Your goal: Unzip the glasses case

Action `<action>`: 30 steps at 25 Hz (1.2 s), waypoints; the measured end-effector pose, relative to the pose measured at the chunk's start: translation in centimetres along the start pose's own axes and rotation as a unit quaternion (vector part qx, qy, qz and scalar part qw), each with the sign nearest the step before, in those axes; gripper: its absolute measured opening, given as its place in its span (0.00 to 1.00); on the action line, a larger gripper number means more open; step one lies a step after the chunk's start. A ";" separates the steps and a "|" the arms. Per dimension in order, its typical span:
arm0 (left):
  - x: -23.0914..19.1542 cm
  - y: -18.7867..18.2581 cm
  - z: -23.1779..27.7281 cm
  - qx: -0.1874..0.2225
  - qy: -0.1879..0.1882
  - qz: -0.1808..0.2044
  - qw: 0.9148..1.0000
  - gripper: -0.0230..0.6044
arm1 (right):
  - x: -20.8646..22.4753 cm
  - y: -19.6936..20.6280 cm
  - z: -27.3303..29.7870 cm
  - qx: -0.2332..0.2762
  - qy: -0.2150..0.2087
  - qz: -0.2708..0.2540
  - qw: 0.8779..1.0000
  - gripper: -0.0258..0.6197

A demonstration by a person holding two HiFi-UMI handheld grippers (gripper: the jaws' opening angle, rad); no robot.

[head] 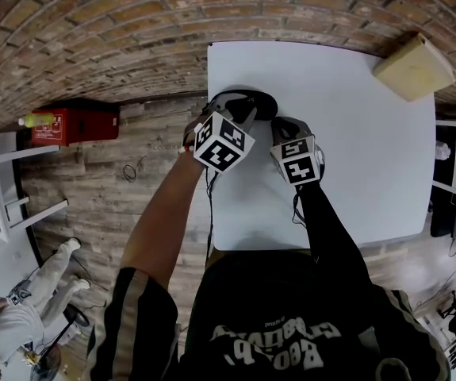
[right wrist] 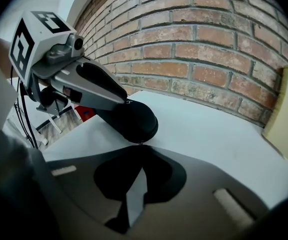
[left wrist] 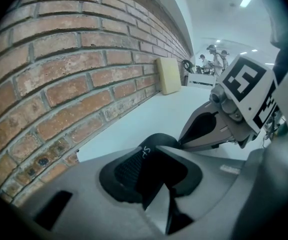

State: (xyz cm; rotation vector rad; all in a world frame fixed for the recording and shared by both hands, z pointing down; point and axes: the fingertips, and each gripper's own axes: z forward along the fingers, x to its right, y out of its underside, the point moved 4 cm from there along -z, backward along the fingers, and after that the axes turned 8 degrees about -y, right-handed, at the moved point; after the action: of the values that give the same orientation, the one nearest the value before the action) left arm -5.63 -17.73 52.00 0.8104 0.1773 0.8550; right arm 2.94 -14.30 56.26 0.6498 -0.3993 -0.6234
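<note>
Head view shows the glasses case [head: 247, 100] lying crosswise at the counter's [head: 370, 149] far-left corner, left tongs [head: 237, 116] clamped on it, right tongs [head: 281, 124] pinched shut against its right end.

Black oval glasses case [head: 247, 101] has a fine woven-looking texture and a small white mark; the flat rectangular table [head: 354, 157] is plain white, the brick wall [head: 132, 22] red-brown to orange w/ pale grey mortar, and the foam-like block [head: 414, 66] a pale yellow-beige. The left gripper [right wrist: 127, 104] and right gripper [left wrist: 184, 140] are mid-grey w/ black pads, each w/ a white cube of black square markers (b/w, blocky). The plank floor [head: 156, 173] is grey-brown, the boxy case [head: 73, 124] red, the bottle [head: 37, 120] yellow-green, and the person's top [head: 291, 324] black w/ pale lettering and a tan sleeve stripe.
</note>
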 end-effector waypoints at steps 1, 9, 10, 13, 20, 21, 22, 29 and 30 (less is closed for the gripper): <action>0.0 0.0 0.0 0.000 0.000 0.000 1.000 0.17 | 0.2 0.0 0.0 -0.002 0.002 -0.007 1.000 0.06; 0.0 0.0 -0.1 0.001 0.004 0.000 1.000 0.17 | 1.4 -0.6 -0.1 -0.021 0.005 -0.073 0.997 0.06; 0.0 0.0 -0.1 0.002 0.004 0.001 1.000 0.17 | 1.4 -0.7 -0.1 -0.023 0.004 -0.081 0.996 0.06; -0.1 0.1 -0.1 0.002 0.004 0.003 1.000 0.17 | 1.7 -1.1 0.1 -0.032 0.004 -0.119 0.992 0.06; -0.1 0.1 -0.2 0.004 0.009 -0.002 1.000 0.17 | 2.2 -1.5 0.3 -0.058 -0.011 -0.199 0.978 0.06; -0.1 0.1 -0.2 0.004 0.009 -0.001 1.000 0.17 | 2.3 -1.6 0.4 -0.061 -0.012 -0.210 0.976 0.06; -0.1 0.2 -0.2 0.005 0.009 -0.001 1.000 0.17 | 2.3 -1.8 0.4 -0.063 -0.013 -0.219 0.973 0.06; -0.1 0.2 -0.1 0.003 0.011 -0.003 1.000 0.17 | 2.9 -2.3 1.0 -0.070 -0.025 -0.260 0.963 0.06; -0.1 0.2 -0.1 0.003 0.011 -0.002 1.000 0.17 | 3.0 -2.4 1.1 -0.071 -0.025 -0.268 0.960 0.06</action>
State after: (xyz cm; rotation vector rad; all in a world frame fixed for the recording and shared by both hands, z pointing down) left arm -5.81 -17.66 52.04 0.8062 0.2005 0.8596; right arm 3.57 -18.22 55.91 0.6054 -0.2186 -1.1762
